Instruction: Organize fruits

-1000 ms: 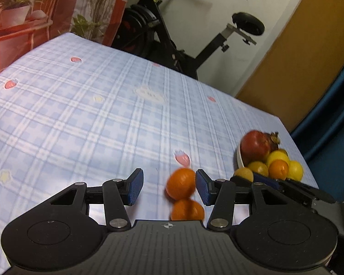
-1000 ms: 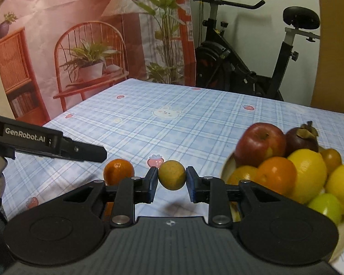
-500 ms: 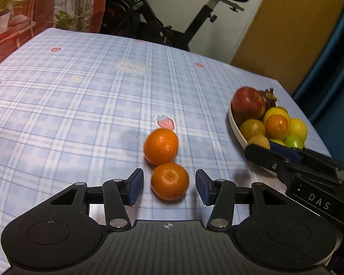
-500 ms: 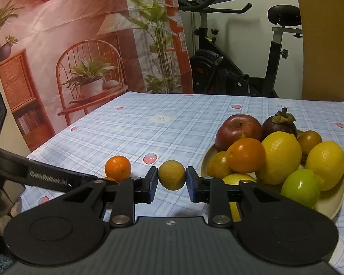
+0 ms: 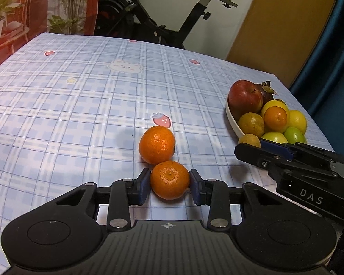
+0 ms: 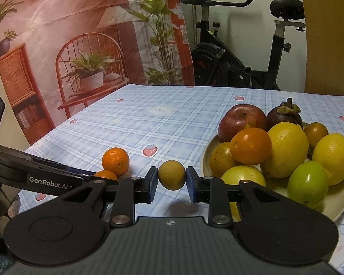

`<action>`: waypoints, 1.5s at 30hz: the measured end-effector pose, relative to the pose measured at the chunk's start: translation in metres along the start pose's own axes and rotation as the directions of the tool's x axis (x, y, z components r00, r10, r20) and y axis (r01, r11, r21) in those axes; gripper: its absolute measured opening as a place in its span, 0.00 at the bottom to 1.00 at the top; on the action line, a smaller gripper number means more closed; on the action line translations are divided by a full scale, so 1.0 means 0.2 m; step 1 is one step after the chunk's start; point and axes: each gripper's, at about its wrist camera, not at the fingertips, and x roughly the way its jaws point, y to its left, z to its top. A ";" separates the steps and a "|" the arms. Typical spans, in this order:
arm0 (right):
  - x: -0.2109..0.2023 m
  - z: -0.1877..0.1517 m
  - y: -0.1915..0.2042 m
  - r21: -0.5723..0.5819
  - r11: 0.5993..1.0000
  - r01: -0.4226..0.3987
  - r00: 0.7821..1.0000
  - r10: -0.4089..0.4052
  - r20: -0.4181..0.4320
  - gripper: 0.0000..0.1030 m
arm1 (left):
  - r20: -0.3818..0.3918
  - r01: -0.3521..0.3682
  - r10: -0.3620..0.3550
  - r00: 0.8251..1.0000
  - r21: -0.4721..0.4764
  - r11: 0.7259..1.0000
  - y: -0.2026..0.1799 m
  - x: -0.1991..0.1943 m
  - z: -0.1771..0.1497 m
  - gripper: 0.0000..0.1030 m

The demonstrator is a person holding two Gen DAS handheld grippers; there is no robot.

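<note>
Left wrist view: the left gripper [image 5: 170, 185] had closed its blue pads on both sides of a mandarin [image 5: 169, 180] that sat on the plaid tablecloth [image 5: 80, 105], touching a second mandarin [image 5: 157, 144] just beyond it. To the right, the right gripper [image 5: 259, 147] carried a small yellow-brown fruit [image 5: 248, 140] beside the white plate [image 5: 232, 121] heaped with an apple [image 5: 245, 99], a mangosteen [image 5: 266, 91], lemons and green fruit. The right wrist view showed that fruit [image 6: 172, 175] pinched between both pads, clear of the cloth, near the plate's rim [image 6: 205, 158]. The plate looked nearly full; a fruit set on the pile could roll off or dislodge others. Lifting the gripped mandarin might also nudge its neighbour into rolling, and the two grippers sat near enough to collide.
</note>
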 end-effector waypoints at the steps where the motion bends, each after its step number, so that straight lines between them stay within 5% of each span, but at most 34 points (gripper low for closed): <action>1: 0.00 0.00 0.00 -0.001 1.000 0.000 1.000 0.000 0.000 0.28 | 0.000 0.000 0.000 1.000 -0.001 1.000 0.00 0.00 0.00 0.37; 13: 0.00 0.00 0.00 0.002 1.000 0.000 1.000 0.000 0.009 0.28 | 0.031 0.003 -0.004 1.000 0.028 1.000 -0.04 -0.04 0.02 0.37; 25: -0.17 0.04 -0.09 0.045 0.997 0.057 0.989 -0.063 0.137 0.28 | 0.095 0.074 -0.090 0.991 0.153 0.985 -0.28 -0.12 0.22 0.37; 34: -0.32 -0.03 -0.26 0.121 0.981 0.149 0.981 -0.162 0.104 0.28 | 0.033 0.191 -0.209 0.977 0.290 0.938 -0.62 0.05 0.32 0.37; 45: -0.31 -0.09 -0.37 0.183 0.968 0.174 0.984 -0.178 0.006 0.28 | -0.019 0.202 -0.214 0.977 0.421 0.884 -0.87 0.22 0.26 0.37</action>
